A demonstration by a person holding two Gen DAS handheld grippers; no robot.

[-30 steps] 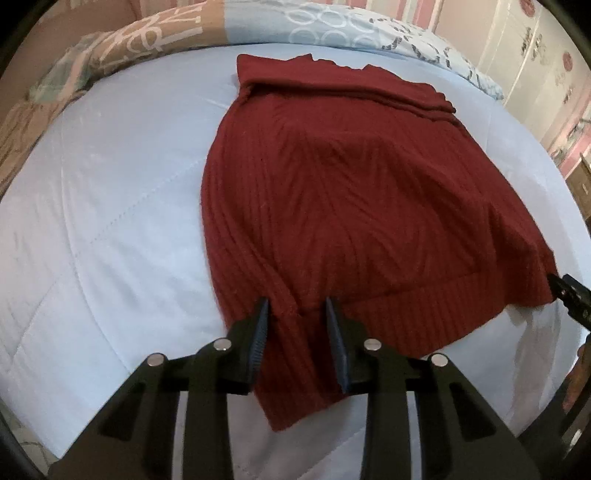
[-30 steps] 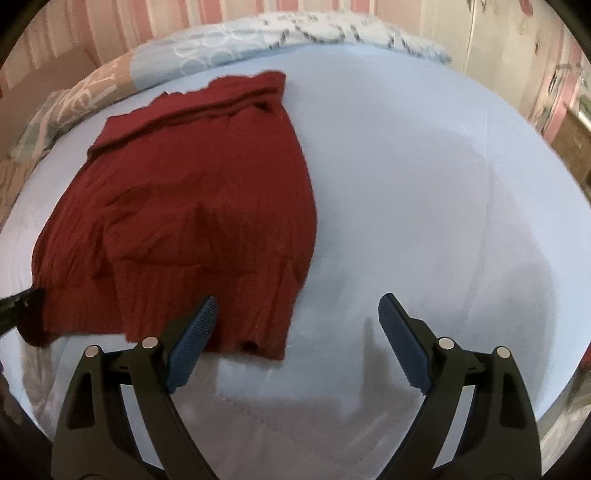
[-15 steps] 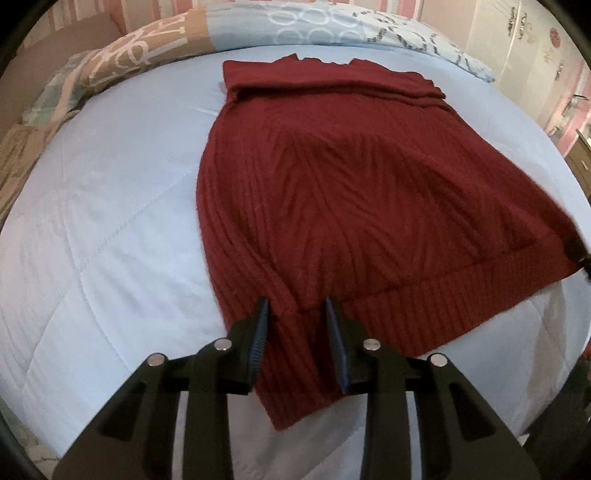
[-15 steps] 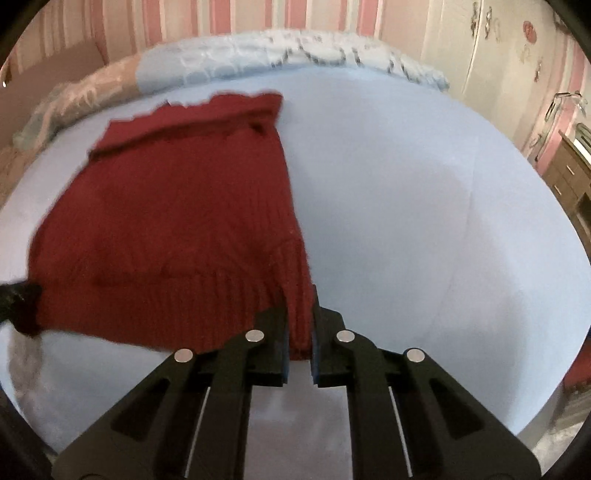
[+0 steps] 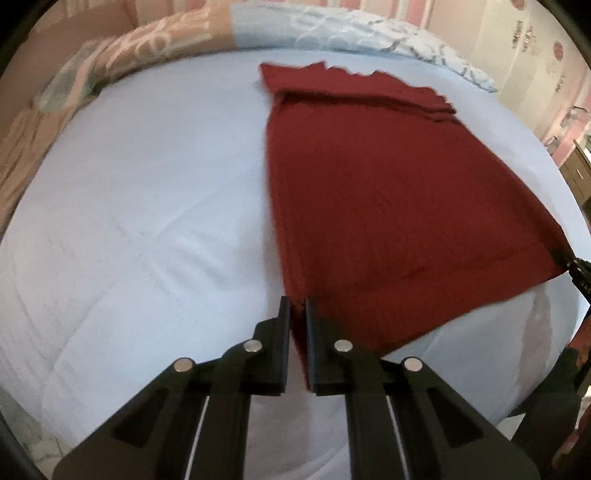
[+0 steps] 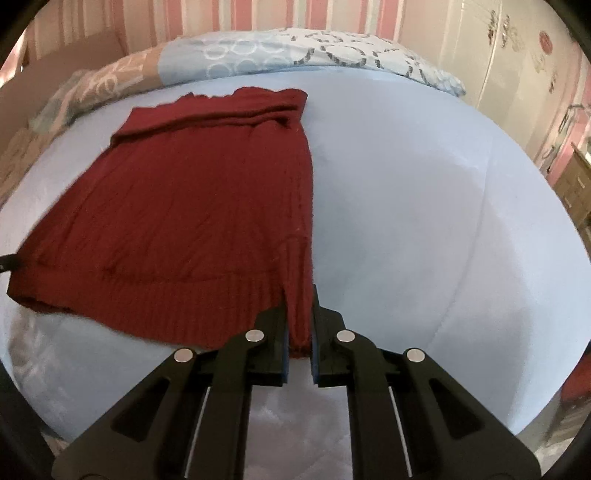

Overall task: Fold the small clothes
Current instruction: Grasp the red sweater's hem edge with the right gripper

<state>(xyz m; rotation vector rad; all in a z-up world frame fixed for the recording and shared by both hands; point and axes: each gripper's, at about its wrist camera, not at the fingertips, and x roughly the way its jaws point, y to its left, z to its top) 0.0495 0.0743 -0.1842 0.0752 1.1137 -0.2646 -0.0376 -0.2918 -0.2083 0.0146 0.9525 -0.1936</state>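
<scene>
Gripping the dark red knit sweater at both near hem corners, jaws clamped on fabric on each side. My left gripper sits low centre in the left wrist view, fingers nearly together with the hem's left corner pinched between them; a strip of red cloth runs down through the narrow gap. My right gripper sits low centre in the right wrist view, also pressed tight on the hem's right corner, with the ribbed band end hanging between the blue pads. The sweater lies spread on the pale blue bedspread, stretching from the jaws toward the upper centre of each frame, neck end folded over at the far edge. The near hem looks pulled taut between the two grips. In the left wrist view the other gripper's black tip shows at the right edge, touching the hem corner there; in the right wrist view a black tip shows at the left edge, at the opposite corner. Patterned pillows line the top of the frame, beyond the sweater. Striped pink wall behind.
</scene>
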